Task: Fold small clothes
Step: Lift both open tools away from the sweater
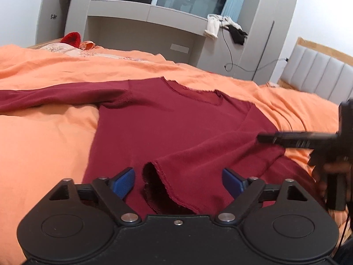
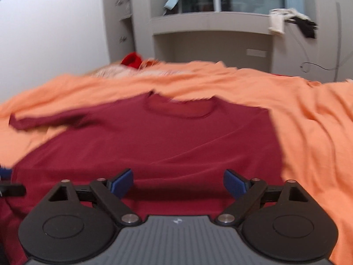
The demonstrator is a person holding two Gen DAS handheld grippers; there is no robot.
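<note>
Left tool (image 1: 178, 182) spread wide, nothing pinched; folded-in sleeve cuff (image 1: 163, 176) lies right btwn its pads. Right tool (image 2: 178, 183) also spread, empty, over maroon shirt (image 2: 154, 137) on bed (image 2: 308, 121). Other sleeve (image 1: 55, 97) runs out leftward (left hand nearer, prob. next fold).
</note>
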